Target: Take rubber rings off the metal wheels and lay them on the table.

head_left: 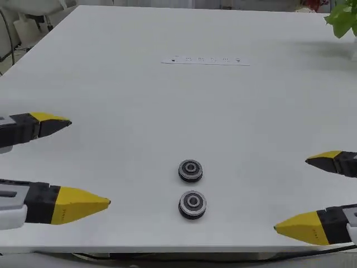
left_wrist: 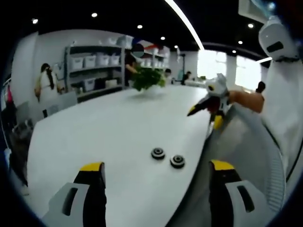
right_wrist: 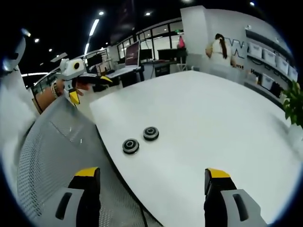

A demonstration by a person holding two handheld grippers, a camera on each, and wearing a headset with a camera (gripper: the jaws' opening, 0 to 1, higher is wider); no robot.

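Strip: a thin white strip with small dark marks lies flat at the far middle of the table.
Plant: a leafy green plant sits at the table's far right corner.
Shelves: open shelves stand against the wall beyond the table and hold rows of pale storage bins.
Person: a person with long dark hair stands near the shelves.
Ceiling: dark, with small round spotlights and one long light strip.
Monitor: a dark monitor stands on a far desk.
Windows: bright windows are on the far side of the room.
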